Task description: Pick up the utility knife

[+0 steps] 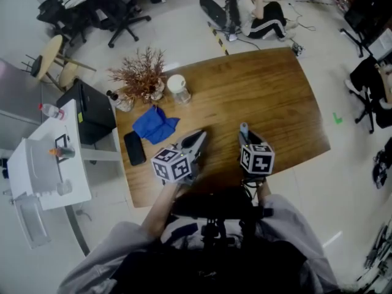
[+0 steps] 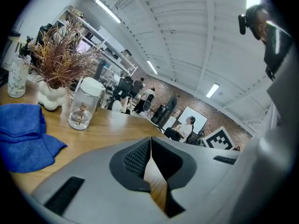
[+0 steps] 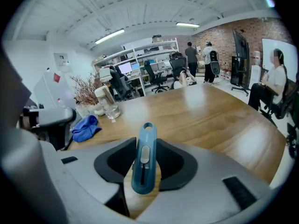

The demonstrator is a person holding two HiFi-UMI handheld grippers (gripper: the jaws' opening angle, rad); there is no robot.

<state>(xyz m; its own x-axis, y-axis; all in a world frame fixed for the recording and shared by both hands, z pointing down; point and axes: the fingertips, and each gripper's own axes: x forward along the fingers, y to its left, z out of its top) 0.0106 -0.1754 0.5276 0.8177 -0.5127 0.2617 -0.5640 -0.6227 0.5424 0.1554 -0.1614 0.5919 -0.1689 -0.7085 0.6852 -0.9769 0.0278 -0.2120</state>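
Observation:
A blue utility knife [image 3: 144, 160] with a grey slider stands upright between the pads of my right gripper [image 3: 145, 146], which is shut on it from both sides. Its rounded end with a hole pokes out past the fingertips, above the wooden table [image 3: 210, 120]. From the head view, the knife [image 1: 244, 129] shows as a blue tip ahead of the right gripper [image 1: 245, 138], near the table's front edge. My left gripper [image 1: 197, 138] hovers beside it on the left. Its jaws [image 2: 150, 141] meet at the tips with nothing held.
A blue cloth [image 1: 154, 124] and a black phone [image 1: 134, 147] lie at the table's left. Behind them stand a glass jar [image 1: 178, 88], a vase of dried twigs [image 1: 142, 75] and a small bottle [image 1: 113, 97]. A person [image 1: 260, 8] sits beyond the far edge.

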